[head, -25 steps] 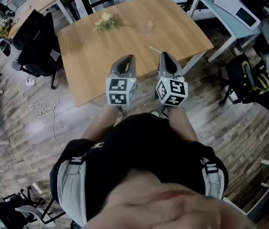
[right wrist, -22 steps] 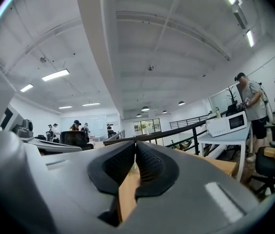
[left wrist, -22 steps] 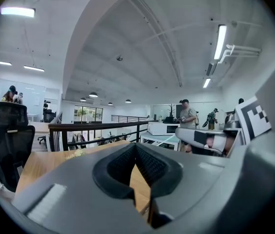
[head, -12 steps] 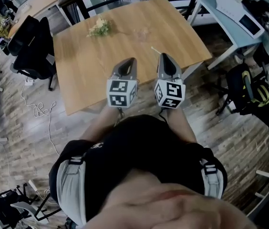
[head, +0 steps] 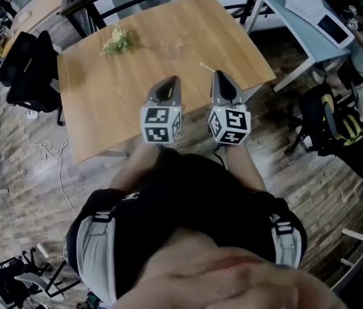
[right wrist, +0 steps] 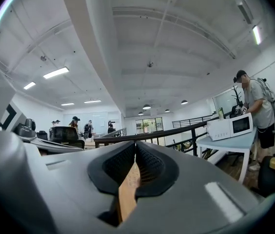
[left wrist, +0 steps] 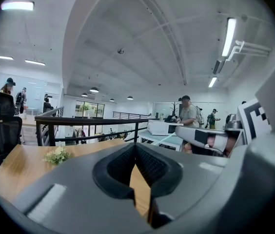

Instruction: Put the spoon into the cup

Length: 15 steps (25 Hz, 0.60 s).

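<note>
Spoon is seen as a thin pale sliver on the wooden table, just beyond the right gripper's tip, too small to be made out further. Black office chairs are drawn up at the table's left edge. A bunch of flowers is set near its far side, with the cup only faintly discerned to their right, apart from the spoon. The left gripper and right gripper are held side by side, each with jaws pressed together on nothing. A pale desk bearing a microwave is placed at the right, over plank flooring.
</note>
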{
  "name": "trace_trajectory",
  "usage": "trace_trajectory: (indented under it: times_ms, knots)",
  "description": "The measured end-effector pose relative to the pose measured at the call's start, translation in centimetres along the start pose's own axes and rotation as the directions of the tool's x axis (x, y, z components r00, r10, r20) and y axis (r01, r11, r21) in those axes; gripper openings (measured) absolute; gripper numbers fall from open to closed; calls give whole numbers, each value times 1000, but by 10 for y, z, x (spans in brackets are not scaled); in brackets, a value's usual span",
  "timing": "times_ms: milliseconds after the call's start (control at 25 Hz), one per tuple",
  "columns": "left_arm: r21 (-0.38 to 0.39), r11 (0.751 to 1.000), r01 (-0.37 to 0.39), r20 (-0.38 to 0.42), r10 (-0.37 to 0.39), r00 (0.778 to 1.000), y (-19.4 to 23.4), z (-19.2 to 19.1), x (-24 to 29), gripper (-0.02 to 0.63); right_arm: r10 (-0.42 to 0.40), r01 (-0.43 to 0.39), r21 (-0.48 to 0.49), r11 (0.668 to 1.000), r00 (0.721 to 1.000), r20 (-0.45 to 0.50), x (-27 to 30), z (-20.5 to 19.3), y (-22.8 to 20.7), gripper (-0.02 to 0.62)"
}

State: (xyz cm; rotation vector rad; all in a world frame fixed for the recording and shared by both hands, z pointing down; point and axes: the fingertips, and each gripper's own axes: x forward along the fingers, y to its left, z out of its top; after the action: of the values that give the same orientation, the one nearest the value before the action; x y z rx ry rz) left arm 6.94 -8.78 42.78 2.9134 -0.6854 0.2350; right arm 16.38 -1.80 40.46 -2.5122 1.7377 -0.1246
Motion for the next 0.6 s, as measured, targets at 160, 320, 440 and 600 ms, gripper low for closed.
trace_trajectory:
  times_ms: [160,320,440,600]
  knots:
    - [22,1000,-13,-5,13,1000,-1,4,15,12,6,-6,12,1000,1000,-4,9,-2,-10,8]
    - [25,999,-27,-14,27,1000,2,0,27,12,20,-20,21,1000,1000,-15,22,-7,-17,8]
    - [27,999,-31,-27,31,999,9,-6,39,12,25,-25,24,999,1000,-16,36,-12,-20,8]
    - [20,999,-27,-21,27,999,23,-2,62,12,32,-32,9,999,999,-31,61,-17,-22,8]
